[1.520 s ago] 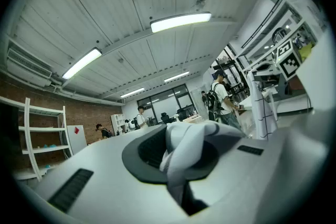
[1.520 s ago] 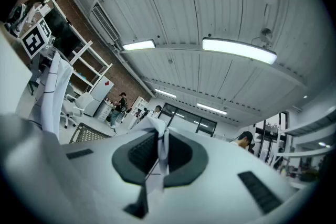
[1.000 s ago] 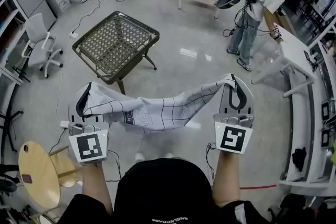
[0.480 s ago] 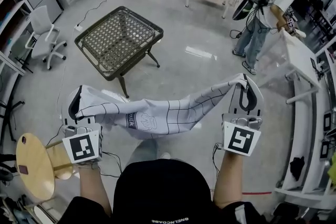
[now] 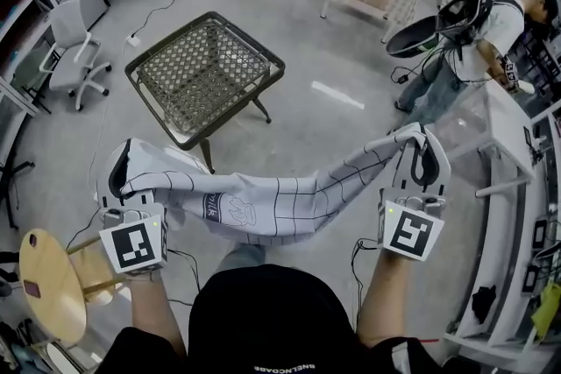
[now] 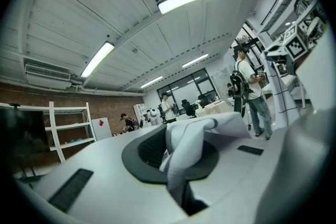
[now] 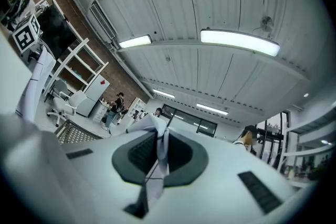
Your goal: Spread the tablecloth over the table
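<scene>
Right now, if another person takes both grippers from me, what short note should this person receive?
Left gripper: shut on one end of the tablecloth.
Right gripper: shut on the other end.
Tablecloth: hangs in the air between the grippers as a sagging, bunched band, apart from the table.
Mesh-top table: on the floor further ahead, not yet covered.
Done: cloth lifted by both ends.
Left: carry it to the table, open it out, lay it over the top, release.
</scene>
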{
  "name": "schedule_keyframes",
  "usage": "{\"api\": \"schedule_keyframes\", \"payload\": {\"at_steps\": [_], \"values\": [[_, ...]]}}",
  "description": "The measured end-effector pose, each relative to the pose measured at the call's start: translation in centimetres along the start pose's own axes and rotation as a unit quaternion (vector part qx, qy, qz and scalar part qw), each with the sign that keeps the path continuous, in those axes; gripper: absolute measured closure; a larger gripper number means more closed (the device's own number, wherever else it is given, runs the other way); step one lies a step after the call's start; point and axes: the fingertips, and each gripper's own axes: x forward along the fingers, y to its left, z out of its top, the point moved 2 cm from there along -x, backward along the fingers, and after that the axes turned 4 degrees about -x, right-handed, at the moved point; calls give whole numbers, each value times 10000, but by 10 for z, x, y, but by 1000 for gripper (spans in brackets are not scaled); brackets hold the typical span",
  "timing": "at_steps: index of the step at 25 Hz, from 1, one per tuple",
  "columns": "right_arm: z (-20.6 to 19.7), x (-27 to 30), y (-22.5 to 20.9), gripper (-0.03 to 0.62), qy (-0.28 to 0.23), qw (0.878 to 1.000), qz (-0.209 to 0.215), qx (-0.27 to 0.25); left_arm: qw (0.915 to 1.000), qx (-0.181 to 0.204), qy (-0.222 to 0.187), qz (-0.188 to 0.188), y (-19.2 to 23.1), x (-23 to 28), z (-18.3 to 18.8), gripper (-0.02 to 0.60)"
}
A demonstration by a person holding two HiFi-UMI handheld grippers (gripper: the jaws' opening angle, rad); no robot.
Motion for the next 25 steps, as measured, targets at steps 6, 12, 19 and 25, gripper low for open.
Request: {"api": "schedule_keyframes", "payload": {"at_steps": [6,12,19,25], "values": [[5,86,20,586,-137,9999,71,-18,9994,-21,137,305,34,58,-11,566],[9,149,39,586,-124,9995,-56,283,9980,70,247,576,81,91,-24,566],[11,210,49,586,-174,9986,-31,499,9948,272,409,894,107,111,-30,566],[4,280,77,586,-377,9980,324,383,9887,342,712,1273,110,137,-42,566]]}}
